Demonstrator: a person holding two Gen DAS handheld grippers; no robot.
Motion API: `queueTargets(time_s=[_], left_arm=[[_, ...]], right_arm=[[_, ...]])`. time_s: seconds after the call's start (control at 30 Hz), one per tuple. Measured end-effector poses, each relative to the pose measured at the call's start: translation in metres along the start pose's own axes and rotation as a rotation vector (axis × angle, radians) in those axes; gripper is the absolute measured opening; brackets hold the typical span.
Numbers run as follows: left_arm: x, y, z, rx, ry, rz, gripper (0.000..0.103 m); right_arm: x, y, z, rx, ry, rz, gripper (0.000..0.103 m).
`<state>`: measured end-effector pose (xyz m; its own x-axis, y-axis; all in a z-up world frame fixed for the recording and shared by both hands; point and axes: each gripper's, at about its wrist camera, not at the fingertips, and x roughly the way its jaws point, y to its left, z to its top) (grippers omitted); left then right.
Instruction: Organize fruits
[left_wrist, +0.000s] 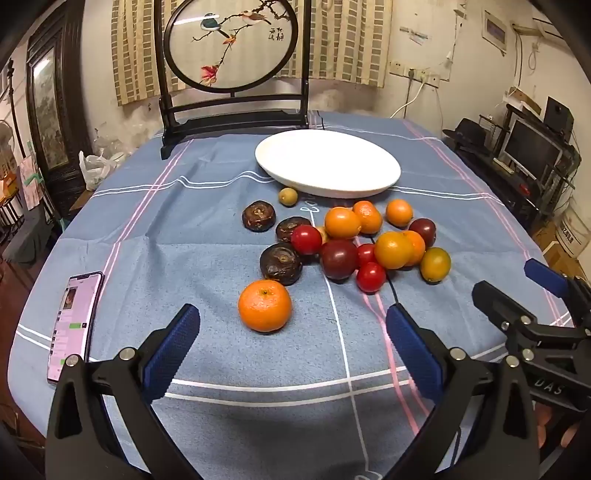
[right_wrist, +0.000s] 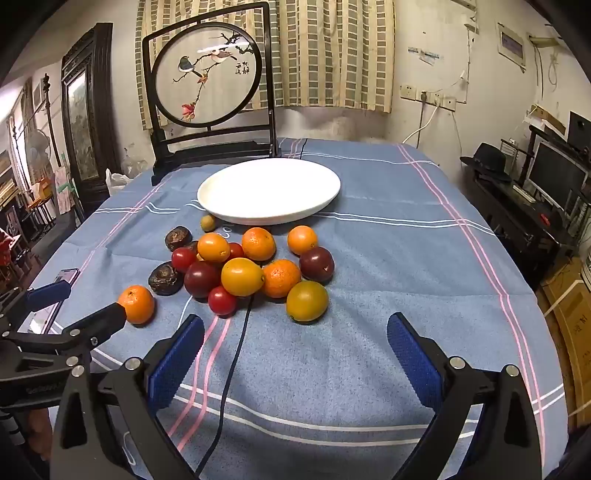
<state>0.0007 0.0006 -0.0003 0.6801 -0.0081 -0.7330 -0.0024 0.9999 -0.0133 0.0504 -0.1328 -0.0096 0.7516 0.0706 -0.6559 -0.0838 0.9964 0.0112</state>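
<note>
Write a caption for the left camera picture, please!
Open left gripper faces a lone round orange mandarin, with an empty white oval plate behind.

Glossy white plate (left_wrist: 384, 177) on matt woven tablecloth (left_wrist: 221, 369).

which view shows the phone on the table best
The left wrist view: the phone lies whole on the tablecloth, screen lit, just left of the open left tool. In the right wrist view, the phone is mostly hidden behind the left tool.
</note>
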Motion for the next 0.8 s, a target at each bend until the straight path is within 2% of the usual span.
queueTargets(time_s=[0.8], left_arm=[[-0.006, 0.005, -0.001, -0.020, -0.011, -0.005, 0.099]], right_arm=[[-0.002, 0.002, 0.002, -0.015, -0.015, -0.011, 0.100]])
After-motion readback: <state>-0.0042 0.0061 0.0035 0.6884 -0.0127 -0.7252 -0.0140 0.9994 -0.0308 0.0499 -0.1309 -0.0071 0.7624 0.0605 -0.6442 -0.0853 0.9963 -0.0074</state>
